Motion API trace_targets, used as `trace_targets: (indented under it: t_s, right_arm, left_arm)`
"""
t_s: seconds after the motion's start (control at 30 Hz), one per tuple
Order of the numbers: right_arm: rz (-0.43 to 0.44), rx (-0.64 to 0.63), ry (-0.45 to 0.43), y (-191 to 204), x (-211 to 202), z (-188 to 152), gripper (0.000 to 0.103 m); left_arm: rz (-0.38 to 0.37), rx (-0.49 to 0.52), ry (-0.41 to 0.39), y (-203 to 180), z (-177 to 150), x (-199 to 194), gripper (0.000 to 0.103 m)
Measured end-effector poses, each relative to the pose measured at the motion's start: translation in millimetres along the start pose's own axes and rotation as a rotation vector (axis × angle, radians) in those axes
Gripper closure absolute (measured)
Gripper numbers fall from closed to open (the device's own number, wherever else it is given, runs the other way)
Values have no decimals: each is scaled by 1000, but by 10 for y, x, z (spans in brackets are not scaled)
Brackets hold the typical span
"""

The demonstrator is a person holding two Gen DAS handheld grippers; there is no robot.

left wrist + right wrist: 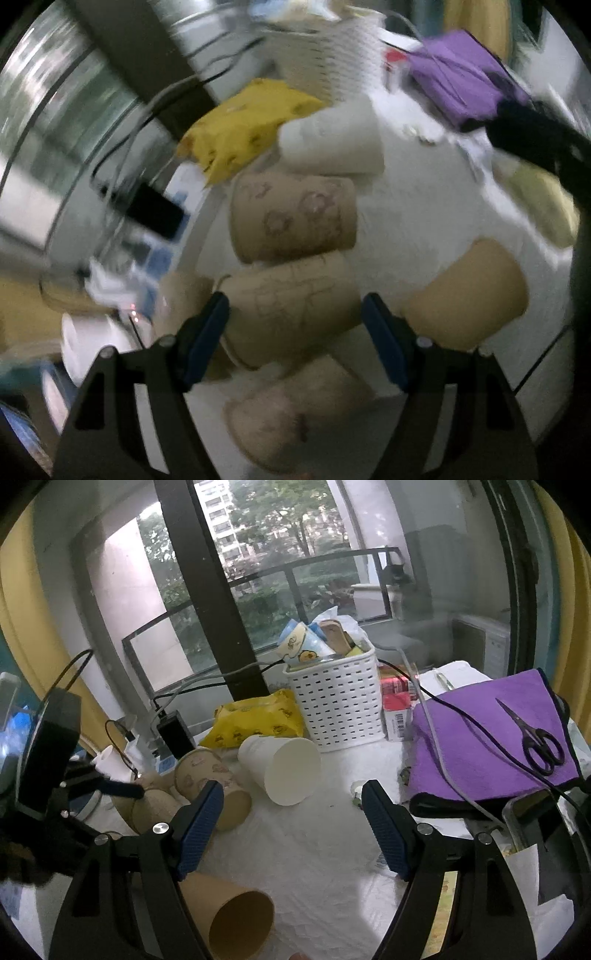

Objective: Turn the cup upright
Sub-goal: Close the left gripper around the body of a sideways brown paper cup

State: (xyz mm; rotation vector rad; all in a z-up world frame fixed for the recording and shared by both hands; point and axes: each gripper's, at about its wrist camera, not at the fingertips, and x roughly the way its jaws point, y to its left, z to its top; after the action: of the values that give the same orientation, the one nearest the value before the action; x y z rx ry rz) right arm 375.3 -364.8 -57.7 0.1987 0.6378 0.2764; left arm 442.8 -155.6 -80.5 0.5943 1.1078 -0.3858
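Several paper cups lie on their sides on a white table cover. In the blurred left wrist view my left gripper (295, 317) is open, its jaws on either side of a brown printed cup (291, 314) without touching it. Another printed cup (295, 218) and a white cup (332, 144) lie beyond, a plain tan cup (469, 295) to the right, one more (291, 413) below. My right gripper (293, 812) is open and empty above the cover. The white cup (284, 768) lies ahead of it, a tan cup (232, 919) at lower left, printed cups (210, 779) to the left.
A white basket (340, 701) of packets stands at the back, a yellow bag (258, 716) beside it. A purple cloth (491, 738) with scissors (539, 746) and cables lies on the right. A charger and cables (173, 731) sit at the left. The left gripper's body (48, 760) is at far left.
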Motion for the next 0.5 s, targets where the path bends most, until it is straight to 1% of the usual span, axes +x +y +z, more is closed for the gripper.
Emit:
trace_targets:
  t_s: [0.03, 0.1, 0.17, 0.2, 0.27, 0.37, 0.4, 0.5]
  right_arm:
    - [-2, 0, -1, -2, -3, -2, 23]
    - [-4, -1, 0, -7, 5, -1, 23]
    - [-7, -2, 3, -15, 15, -2, 23]
    - [-7, -2, 4, -20, 20, -4, 23]
    - [-11, -3, 7, -20, 26, -10, 23]
    - [-15, -1, 12, -30, 32, -19, 23]
    - [-15, 0, 13, -29, 33, -21, 23]
    - [-12, -3, 13, -20, 24, -24, 23]
  left_arm:
    - [7, 72, 18, -17, 19, 35, 27]
    - [-3, 204, 50, -56, 37, 119, 27]
    - [15, 276, 70, -64, 49, 170, 27]
    - [15, 298, 75, -75, 65, 180, 27]
    - [-13, 351, 78, -56, 81, 160, 27]
    - [-6, 443, 84, -43, 62, 150, 27]
    - [-1, 459, 90, -23, 69, 172, 27]
    - [-18, 501, 106, 3, 62, 252, 27]
